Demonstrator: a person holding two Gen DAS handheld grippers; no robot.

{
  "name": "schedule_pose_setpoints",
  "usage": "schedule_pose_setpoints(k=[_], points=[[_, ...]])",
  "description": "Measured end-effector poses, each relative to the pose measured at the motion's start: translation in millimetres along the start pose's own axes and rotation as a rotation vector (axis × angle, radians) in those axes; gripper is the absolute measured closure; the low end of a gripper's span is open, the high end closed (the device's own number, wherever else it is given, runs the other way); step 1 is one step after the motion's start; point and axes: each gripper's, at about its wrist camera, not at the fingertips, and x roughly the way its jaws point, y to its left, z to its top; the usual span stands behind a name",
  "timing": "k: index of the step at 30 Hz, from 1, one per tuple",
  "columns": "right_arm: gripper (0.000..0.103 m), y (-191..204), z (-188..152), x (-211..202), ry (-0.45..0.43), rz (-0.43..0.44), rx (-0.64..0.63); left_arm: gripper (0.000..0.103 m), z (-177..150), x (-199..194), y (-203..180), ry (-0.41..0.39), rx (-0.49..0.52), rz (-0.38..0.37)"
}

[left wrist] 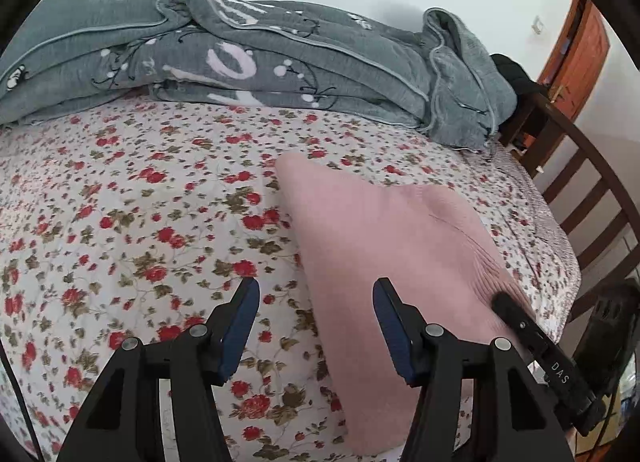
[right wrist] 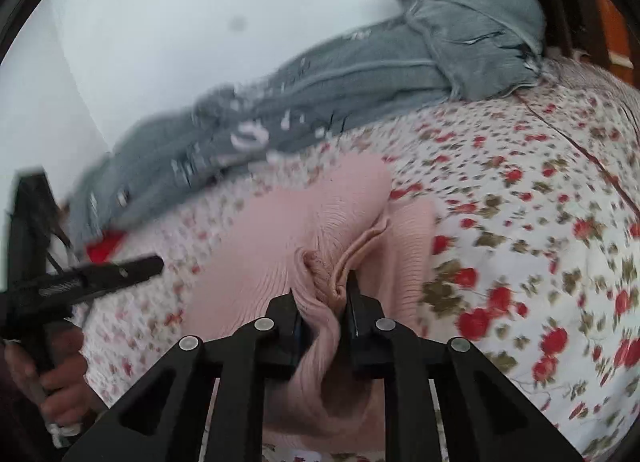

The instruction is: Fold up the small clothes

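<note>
Pinching a bunch of the pink knit [right wrist: 304, 229], the right gripper [right wrist: 324, 302] has its jaws clamped on the ribbed fabric near a rolled hem or neckline; cloth fills the gap between them. Left gripper [left wrist: 316, 322] hangs over the bed [left wrist: 120, 221] with jaws apart and nothing held; its right finger overlaps the knit's left edge in the left wrist view, contact can't be told. The person's hand [right wrist: 60, 382] grips the left tool's handle at the lower left of the right wrist view.

Knit lies on the floral sheet, toward the bed's right side, mostly flat with one far corner pointing away. It looks like a rough slab, maybe folded over once, with a bulge and crease in the middle. No sleeves spread out that I can see.

Progress, my guess: mid-fold. One edge is gripped; the next fold-over and smoothing are left. No finished stack is visible, so nothing reads as done.

Farther back, a grey blanket [left wrist: 240, 61] is heaped along the wall. Bed rail [left wrist: 580, 189] and a wooden door [left wrist: 576, 49] sit at far right.
</note>
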Motion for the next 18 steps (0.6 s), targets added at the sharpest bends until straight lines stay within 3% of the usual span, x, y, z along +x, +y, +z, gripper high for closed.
schedule_pose_setpoints(k=[3,6,9,13,15,16,18], points=[[0.087,-24.4,-15.4,-2.6,0.020,-0.006,0.092,0.046,-2.5,5.9,-9.3,-0.004,0.016,-0.048],[0.086,-26.0,-33.2,9.9,0.078,-0.033,0.062,0.046,-7.8,15.3,-21.7,0.020,0.041,-0.071],[0.084,-16.8,-27.9,-3.4,0.073,-0.051,0.030,0.046,-14.9,15.0,-26.8,0.025,0.056,-0.093],[0.075,-10.3,-24.9,-27.2,-0.002,-0.057,0.014,0.046,-28.1,9.4,-26.1,0.019,0.063,-0.113],[0.076,-8.7,-30.9,-21.3,0.002,-0.099,-0.023,0.046,-39.6,17.9,-28.7,0.052,0.073,-0.099],[0.082,-10.5,-35.2,-10.0,0.041,-0.128,-0.031,0.045,-45.8,25.8,-30.4,0.075,0.078,-0.077],[0.083,-17.2,-39.5,1.5,0.082,-0.148,-0.010,0.043,-55.3,35.4,-29.8,0.104,0.074,-0.060]])
